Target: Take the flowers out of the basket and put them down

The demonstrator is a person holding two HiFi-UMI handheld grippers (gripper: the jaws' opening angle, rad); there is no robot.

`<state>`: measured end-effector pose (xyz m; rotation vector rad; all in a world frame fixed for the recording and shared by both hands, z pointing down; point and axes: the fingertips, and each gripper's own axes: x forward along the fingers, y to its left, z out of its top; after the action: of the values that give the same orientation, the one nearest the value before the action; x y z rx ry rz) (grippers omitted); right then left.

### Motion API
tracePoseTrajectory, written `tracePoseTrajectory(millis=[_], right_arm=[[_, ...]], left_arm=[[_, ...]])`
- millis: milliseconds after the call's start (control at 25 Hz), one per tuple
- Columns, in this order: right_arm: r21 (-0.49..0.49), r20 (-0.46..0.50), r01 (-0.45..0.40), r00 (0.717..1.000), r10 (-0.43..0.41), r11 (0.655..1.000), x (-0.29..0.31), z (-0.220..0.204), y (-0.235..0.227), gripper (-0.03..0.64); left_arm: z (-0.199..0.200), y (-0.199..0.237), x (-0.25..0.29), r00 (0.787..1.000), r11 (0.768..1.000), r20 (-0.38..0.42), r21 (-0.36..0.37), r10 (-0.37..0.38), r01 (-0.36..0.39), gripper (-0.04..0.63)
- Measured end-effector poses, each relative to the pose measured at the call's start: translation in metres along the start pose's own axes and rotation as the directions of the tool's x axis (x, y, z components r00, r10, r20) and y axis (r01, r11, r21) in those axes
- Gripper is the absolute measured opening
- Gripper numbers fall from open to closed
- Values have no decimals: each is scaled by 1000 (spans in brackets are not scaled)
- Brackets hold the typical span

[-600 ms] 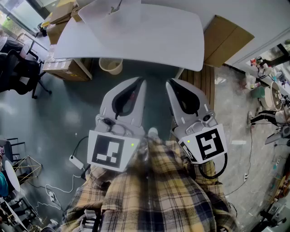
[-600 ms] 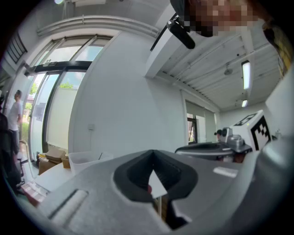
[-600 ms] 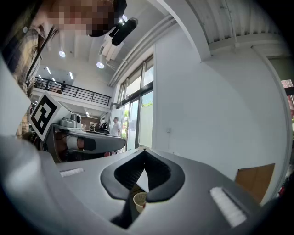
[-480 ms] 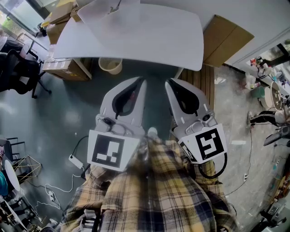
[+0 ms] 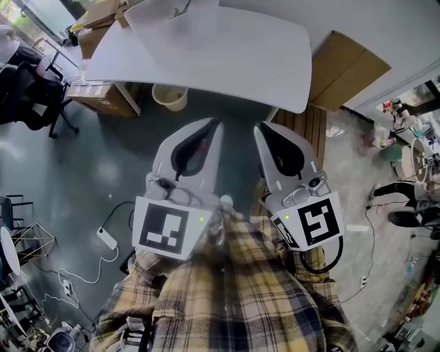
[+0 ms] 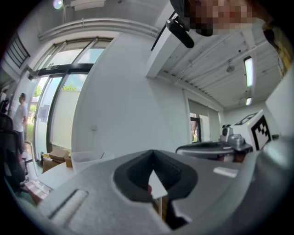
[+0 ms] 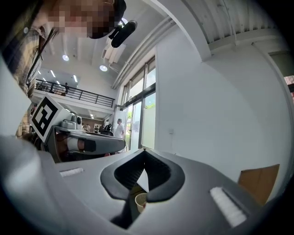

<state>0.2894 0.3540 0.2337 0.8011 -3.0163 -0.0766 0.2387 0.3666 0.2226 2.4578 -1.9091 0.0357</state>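
We see the fingers (image 5: 209, 155) of the left gripper (image 5: 217, 124) pressed together, tips meeting, with nothing pinched between them; only a sliver of the room shows through the dark hollow behind the tips in the left gripper view (image 6: 153, 152). The right gripper (image 5: 258, 128) is the same: its fingers (image 5: 269, 159) meet at the tips and hold nothing, and through its hollow in the right gripper view (image 7: 144, 151) we glimpse a beige wastebasket (image 7: 140, 200).

Both grippers are held side by side, close together but apart, just in front of a plaid shirt (image 5: 234, 289), with their tips pointing toward a white table (image 5: 227, 55). Each carries its marker cube, the left (image 5: 163, 228) and the right (image 5: 315, 221), nearest the body.

The wastebasket (image 5: 168, 96) stands on the floor under the table's near edge. At the table's far end sits a clear plastic tub (image 5: 172, 10), which also shows in the left gripper view (image 6: 87, 158); something thin stands in it, too small for us to tell. We cannot make out the flowers or their basket in any view.

A flat piece of cardboard (image 5: 347, 65) leans to the right of the table, and cardboard boxes (image 5: 103, 96) lie under its left end. Farther left are an office chair (image 5: 31, 96) and, on the floor, a power strip (image 5: 106, 237) with its cables. A person (image 6: 20, 117) stands by the glass doors.
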Motion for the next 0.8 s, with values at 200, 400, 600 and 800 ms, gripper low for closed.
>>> tracePoseTrajectory(millis=[200, 400, 600, 800], right_arm=[[8, 12, -11, 1000, 11, 1000, 9, 0, -7, 3], [8, 6, -36, 999, 36, 999, 44, -3, -5, 3], [-6, 7, -47, 999, 47, 999, 98, -3, -6, 3], [-7, 13, -37, 999, 37, 999, 173, 1, -12, 3]], left_arm=[[-2, 13, 1, 999, 999, -4, -2, 40, -40, 2], [2, 51, 7, 997, 997, 8, 6, 76, -76, 2], [2, 101, 22, 996, 997, 20, 13, 82, -82, 2], [8, 171, 45, 997, 997, 23, 25, 67, -68, 2]])
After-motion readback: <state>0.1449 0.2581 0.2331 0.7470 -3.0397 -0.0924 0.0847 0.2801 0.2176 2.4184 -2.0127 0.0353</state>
